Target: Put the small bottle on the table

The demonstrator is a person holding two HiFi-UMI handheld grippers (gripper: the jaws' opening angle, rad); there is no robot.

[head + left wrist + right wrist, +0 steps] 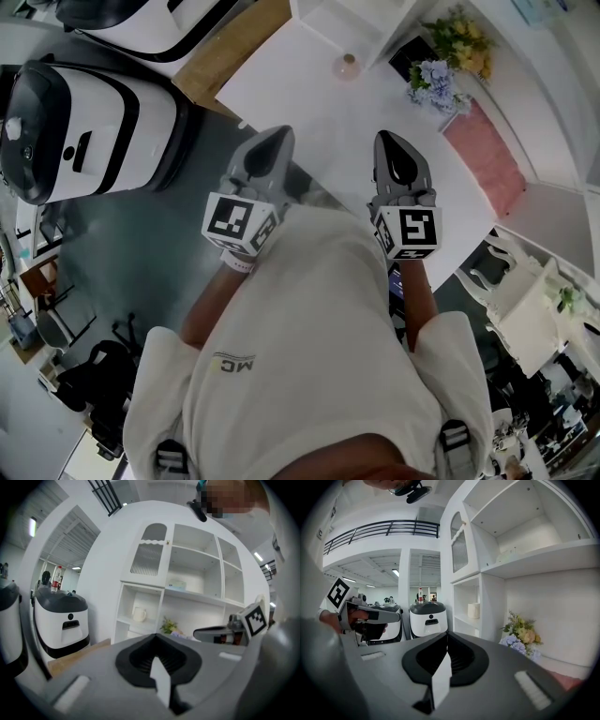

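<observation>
A small pale bottle (348,66) stands at the front of the white shelf unit's low compartment, at the far edge of the white table (309,103). In the right gripper view it shows as a small white cylinder (474,610) on a shelf. Both grippers are held side by side near the person's chest, well short of the bottle. My left gripper (271,145) (158,658) has its jaws together with nothing between them. My right gripper (398,157) (444,660) is likewise shut and empty. Each gripper view shows the other gripper alongside.
A bunch of yellow and blue flowers (448,56) stands at the table's right end beside a pink mat (487,155). Two large white-and-black machines (84,131) stand on the floor at the left. A white chair (525,300) is at the right.
</observation>
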